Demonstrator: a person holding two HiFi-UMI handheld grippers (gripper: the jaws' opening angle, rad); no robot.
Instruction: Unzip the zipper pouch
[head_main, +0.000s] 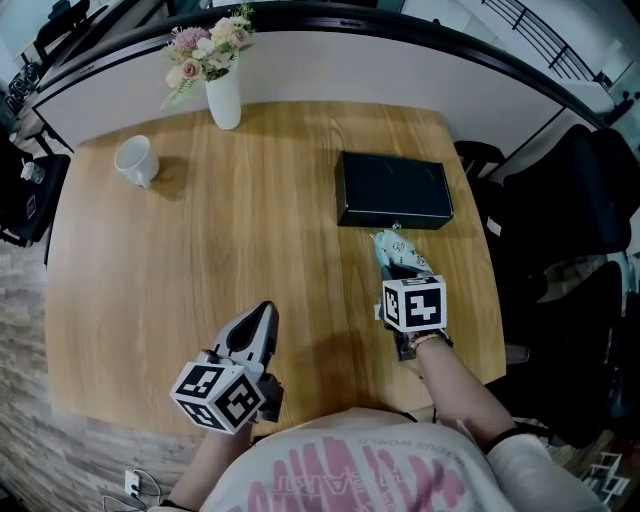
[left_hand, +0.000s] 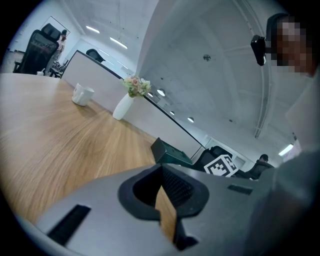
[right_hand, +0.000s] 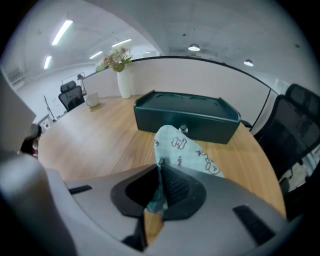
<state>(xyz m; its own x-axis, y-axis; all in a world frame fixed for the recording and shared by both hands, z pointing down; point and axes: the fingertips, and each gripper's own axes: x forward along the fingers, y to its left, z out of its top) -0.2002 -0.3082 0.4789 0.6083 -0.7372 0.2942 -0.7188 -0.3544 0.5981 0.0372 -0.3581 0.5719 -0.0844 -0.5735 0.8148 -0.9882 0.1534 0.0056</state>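
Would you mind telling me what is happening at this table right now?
A person at a wooden table holds a gripper in each hand. The right gripper is shut on the near end of the pale patterned pouch, which sits in front of a dark green box. The left gripper is shut on nothing, off to the side.

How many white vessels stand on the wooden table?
2: a mug near the far left corner, and a flower vase at the far edge, to the mug's right. None appears hidden.
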